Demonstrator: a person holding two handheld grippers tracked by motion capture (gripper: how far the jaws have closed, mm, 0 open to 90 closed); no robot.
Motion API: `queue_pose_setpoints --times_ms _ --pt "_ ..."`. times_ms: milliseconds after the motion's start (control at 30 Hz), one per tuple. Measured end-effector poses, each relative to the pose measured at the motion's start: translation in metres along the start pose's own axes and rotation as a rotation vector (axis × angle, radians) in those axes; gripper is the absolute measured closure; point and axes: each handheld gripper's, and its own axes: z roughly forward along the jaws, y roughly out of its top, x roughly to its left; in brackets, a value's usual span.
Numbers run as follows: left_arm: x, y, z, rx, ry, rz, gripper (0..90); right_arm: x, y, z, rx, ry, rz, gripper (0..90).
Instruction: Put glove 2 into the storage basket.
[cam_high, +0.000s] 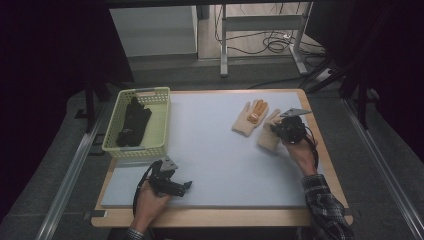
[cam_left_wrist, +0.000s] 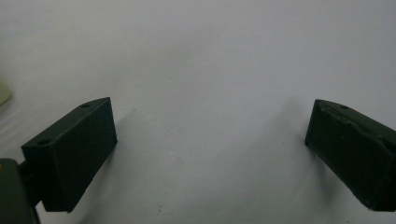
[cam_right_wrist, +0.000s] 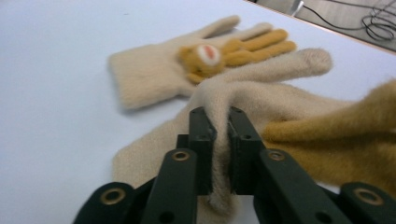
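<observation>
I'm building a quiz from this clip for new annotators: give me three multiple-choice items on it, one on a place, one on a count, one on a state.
1. Where do the black gloves lie?
A. in the yellow-green basket
B. on the bare table
C. in the person's right hand

2. How many cream knitted gloves are on the table?
A. one
B. two
C. four

3. How does the right tool stand?
A. wide open over the basket
B. shut on nothing
C. shut on a fold of a cream glove

Key: 1 A, the black gloves lie inside the basket. 2 B, one flat cream glove and the pinched cream glove. 3 C, the right tool has wool pressed between its jaws.
</observation>
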Motion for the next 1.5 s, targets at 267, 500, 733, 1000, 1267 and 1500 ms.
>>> queue_pose_setpoints --times_ms 267,500,733,1000,1267,1500 --pt "0.000 0.000 0.000 0.001 0.000 0.001 2.3 0.025 0.008 -0.023 -0.063 0.084 -0.015 84.1" --pt "0.000 0.000 0.000 0.002 0.000 0.002 2.3 0.057 0.021 -0.032 -0.090 0.188 -0.057 84.1" --pt "0.000 0.000 0.000 0.001 0.001 0.004 2.3 0.103 0.028 -0.021 -0.077 0.313 -0.138 84.0" --pt "0.000 0.000 0.000 0.001 0.000 0.004 2.3 0.149 0.014 0.012 0.000 0.423 -0.236 83.2" --pt "0.000 0.000 0.000 0.001 0.000 0.001 2.3 0.151 0.006 0.025 0.027 0.359 -0.194 49.3" --pt "0.000 0.000 0.000 0.002 0.000 0.001 2.3 0.129 0.003 0.011 0.012 0.320 -0.145 58.4"
